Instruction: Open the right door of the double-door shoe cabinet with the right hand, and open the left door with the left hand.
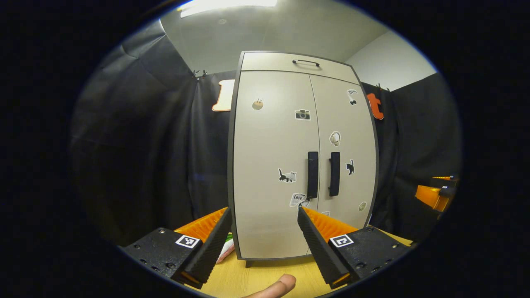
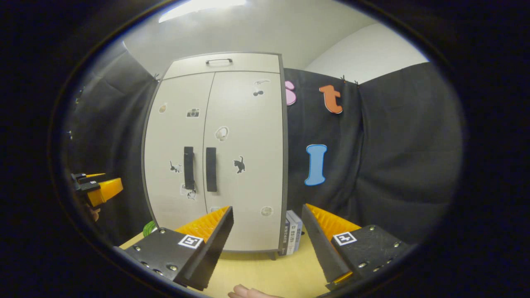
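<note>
The shoe cabinet (image 1: 290, 165) stands upright on the table (image 1: 265, 277), both doors closed. Its left door handle (image 1: 312, 174) and right door handle (image 1: 334, 174) sit side by side at the centre seam. The left gripper (image 1: 263, 215) and right gripper (image 2: 267, 213) are both short of the cabinet, fingers spread wide, holding nothing. Books (image 2: 292, 232) stand just right of the cabinet.

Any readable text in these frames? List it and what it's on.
"Love": sticker low on the left door.
Book spines beside the cabinet: too small to read.
Other stickers: pictures, no words.
Square tags on the left gripper: patterns, no text.
</note>
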